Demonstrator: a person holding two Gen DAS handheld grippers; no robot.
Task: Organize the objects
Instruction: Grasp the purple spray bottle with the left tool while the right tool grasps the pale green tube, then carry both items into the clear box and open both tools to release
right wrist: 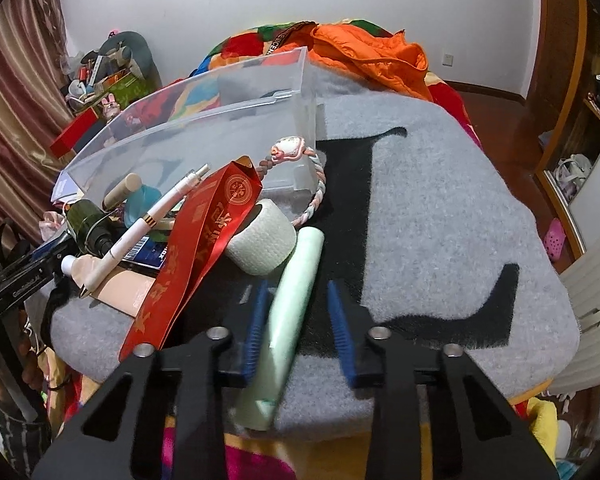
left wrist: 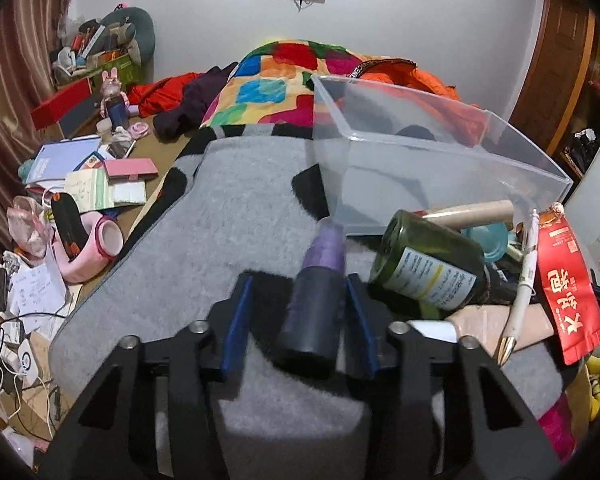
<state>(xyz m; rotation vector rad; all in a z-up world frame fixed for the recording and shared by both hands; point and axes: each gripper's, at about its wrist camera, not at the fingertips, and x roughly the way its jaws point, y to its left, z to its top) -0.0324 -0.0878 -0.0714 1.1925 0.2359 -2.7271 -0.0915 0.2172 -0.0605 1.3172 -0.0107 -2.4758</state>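
Observation:
My left gripper (left wrist: pixel 298 300) is open around a dark bottle with a purple cap (left wrist: pixel 314 300) lying on the grey mat (left wrist: pixel 228 220); the bottle rests against the right finger. A clear plastic bin (left wrist: pixel 420 152) stands just beyond. A green glass bottle (left wrist: pixel 428 264), a white pen (left wrist: pixel 520 292) and a red packet (left wrist: pixel 568 284) lie in a pile to the right. My right gripper (right wrist: pixel 298 308) is open around a pale green tube (right wrist: pixel 292 300) on the mat (right wrist: pixel 440 200). A white tape roll (right wrist: pixel 260 240), a braided bracelet (right wrist: pixel 300 152) and the bin (right wrist: pixel 204 120) lie ahead.
A colourful quilt (left wrist: pixel 268 80) and an orange jacket (right wrist: pixel 364 56) lie behind the bin. A cluttered desk (left wrist: pixel 80 168) with books and boxes stands at the left. A wooden shelf (right wrist: pixel 580 140) is at the right.

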